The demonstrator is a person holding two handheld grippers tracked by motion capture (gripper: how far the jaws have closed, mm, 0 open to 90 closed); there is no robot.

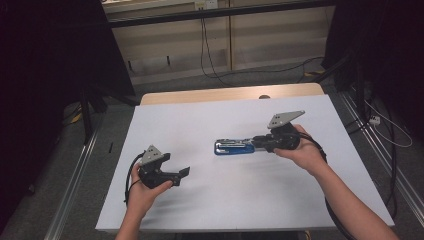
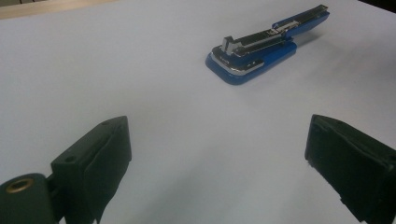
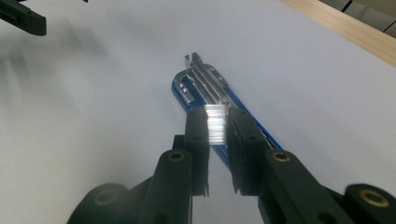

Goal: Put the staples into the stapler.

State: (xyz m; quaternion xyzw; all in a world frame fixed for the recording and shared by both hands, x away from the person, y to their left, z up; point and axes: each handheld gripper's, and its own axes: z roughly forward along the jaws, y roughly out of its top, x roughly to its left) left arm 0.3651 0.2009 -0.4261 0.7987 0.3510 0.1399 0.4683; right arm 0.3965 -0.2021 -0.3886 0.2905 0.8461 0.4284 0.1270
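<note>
1. Currently, a blue stapler point(image 1: 234, 147) lies near the middle of the white table point(image 1: 215, 200), its length running left to right in the high view, with a bright metal staple channel exposed along its top.

2. Right gripper point(image 3: 217, 122): in the right gripper view its 2 black jaws are drawn close together and pinch a shiny strip of staples point(image 3: 216, 123) between their pads. The strip sits directly above the rear part of the stapler point(image 3: 210, 100); whether it touches the channel cannot be told.

3. In the high view the right gripper point(image 1: 260, 142) points left, level with the table, its tips at the stapler's right end. The person's right hand point(image 1: 300, 150) wraps the body, and the grey three-cornered plate point(image 1: 284, 119) stands above it.

4. Left gripper point(image 2: 217, 154): in the left gripper view its jaws stand spread wide apart with bare table between them. The stapler point(image 2: 254, 58) lies well ahead of them, apart from both.

5. In the high view the left gripper point(image 1: 182, 173) is held by the left hand point(image 1: 145, 192) near the table's left front, well apart from the stapler and aimed right toward it.

6. A wooden table edge point(image 1: 230, 93) shows beyond the white surface, and cables point(image 1: 210, 55) lie on the floor behind it.
</note>
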